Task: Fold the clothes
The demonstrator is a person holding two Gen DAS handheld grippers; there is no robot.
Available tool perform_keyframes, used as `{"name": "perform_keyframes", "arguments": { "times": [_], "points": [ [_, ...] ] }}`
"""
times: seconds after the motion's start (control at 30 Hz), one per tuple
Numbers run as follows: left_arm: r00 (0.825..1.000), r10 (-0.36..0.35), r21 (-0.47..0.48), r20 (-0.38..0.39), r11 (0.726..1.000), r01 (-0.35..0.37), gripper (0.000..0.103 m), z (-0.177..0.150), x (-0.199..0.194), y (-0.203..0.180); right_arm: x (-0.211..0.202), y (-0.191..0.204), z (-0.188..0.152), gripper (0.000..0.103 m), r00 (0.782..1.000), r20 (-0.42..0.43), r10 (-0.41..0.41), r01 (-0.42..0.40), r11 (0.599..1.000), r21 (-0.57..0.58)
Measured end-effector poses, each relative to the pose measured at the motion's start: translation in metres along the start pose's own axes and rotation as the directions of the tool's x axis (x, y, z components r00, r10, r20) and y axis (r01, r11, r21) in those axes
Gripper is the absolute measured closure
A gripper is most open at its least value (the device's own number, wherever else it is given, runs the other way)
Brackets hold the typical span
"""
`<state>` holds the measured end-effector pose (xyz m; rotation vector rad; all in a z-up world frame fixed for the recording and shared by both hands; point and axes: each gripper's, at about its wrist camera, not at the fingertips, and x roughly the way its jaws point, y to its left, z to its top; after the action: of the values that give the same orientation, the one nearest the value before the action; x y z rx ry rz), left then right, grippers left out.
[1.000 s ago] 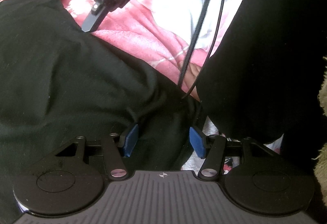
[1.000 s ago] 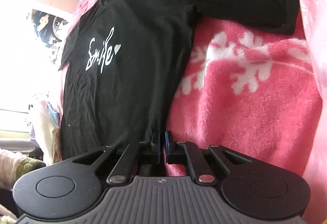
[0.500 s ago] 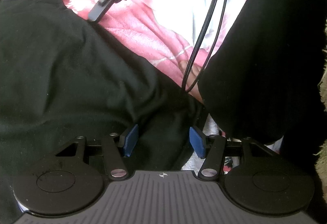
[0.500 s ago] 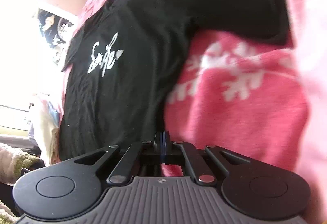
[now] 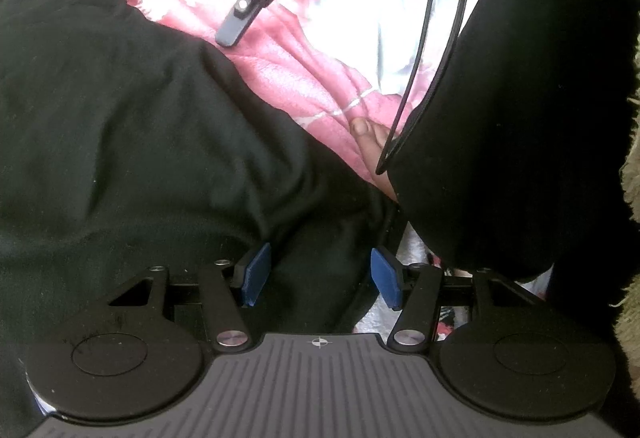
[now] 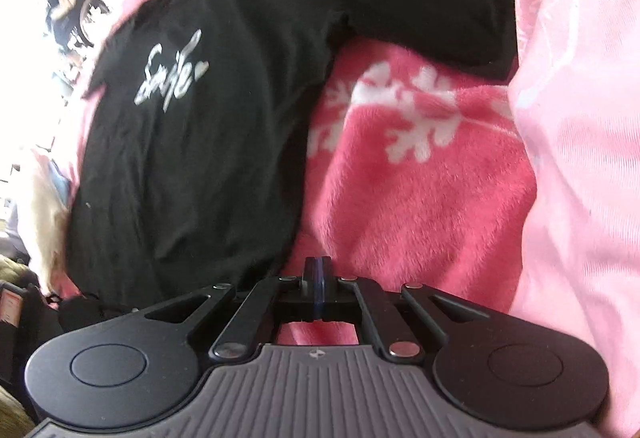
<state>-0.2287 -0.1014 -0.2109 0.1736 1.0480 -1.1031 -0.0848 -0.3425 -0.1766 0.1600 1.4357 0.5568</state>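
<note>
A black T-shirt (image 6: 208, 142) with a white "Smile" print (image 6: 172, 74) lies spread on a pink fleece blanket (image 6: 420, 190). In the left wrist view the shirt (image 5: 140, 126) fills the left and middle. My left gripper (image 5: 320, 274) is open, with a fold of the shirt's black cloth between its blue pads (image 5: 256, 270). My right gripper (image 6: 318, 278) is shut with nothing between its pads, just off the shirt's right edge above the blanket. It also shows in the left wrist view (image 5: 236, 26), held in a hand above the blanket.
A person's black-clad leg (image 5: 500, 118) fills the right of the left wrist view, with a black cable (image 5: 432, 58) hanging beside it. A light pink sheet (image 6: 580, 158) lies right of the blanket. Clutter and a bright window (image 6: 40, 58) sit at the left.
My right gripper has closed fully and lifted away from the shirt's edge, moving right over the blanket. My left gripper has stayed open on the cloth.
</note>
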Motion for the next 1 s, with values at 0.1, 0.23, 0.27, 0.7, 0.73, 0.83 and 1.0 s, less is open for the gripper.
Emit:
{"name": "perform_keyframes", "arguments": {
  "times": [0.1, 0.23, 0.27, 0.7, 0.73, 0.83, 1.0],
  "points": [
    [1.000, -0.002, 0.001, 0.001, 1.000, 0.002, 0.046, 0.000, 0.001, 0.001, -0.007, -0.005, 0.005, 0.101, 0.995, 0.077, 0.061, -0.065, 0.997, 0.050],
    [1.000, 0.000, 0.008, 0.003, 1.000, 0.000, 0.046, 0.000, 0.001, -0.001, -0.004, -0.017, 0.017, 0.083, 0.977, 0.161, 0.139, -0.163, 0.976, 0.146],
    [1.000, 0.000, 0.008, 0.002, 1.000, 0.000, 0.046, 0.000, 0.002, -0.001, -0.001, -0.017, 0.018, 0.074, 0.974, 0.170, 0.152, -0.178, 0.972, 0.150],
    [1.000, 0.004, -0.013, 0.000, 1.000, -0.004, 0.045, 0.001, 0.001, -0.001, 0.003, -0.005, -0.002, 0.103, 0.994, 0.101, -0.040, 0.033, 0.997, 0.066],
    [1.000, 0.003, -0.012, -0.001, 1.000, -0.003, 0.045, 0.001, 0.001, 0.000, 0.003, -0.004, -0.002, 0.103, 0.994, 0.094, -0.062, 0.057, 0.997, 0.054],
    [1.000, -0.002, -0.014, 0.001, 1.000, 0.002, 0.045, 0.001, 0.001, 0.001, 0.001, 0.002, 0.002, 0.103, 0.990, 0.109, -0.093, 0.090, 0.995, 0.038],
    [1.000, -0.004, -0.002, 0.005, 1.000, 0.004, 0.043, 0.000, 0.002, -0.001, -0.012, 0.007, 0.023, 0.084, 0.961, 0.272, -0.051, 0.037, 0.998, 0.058]
  ]
}}
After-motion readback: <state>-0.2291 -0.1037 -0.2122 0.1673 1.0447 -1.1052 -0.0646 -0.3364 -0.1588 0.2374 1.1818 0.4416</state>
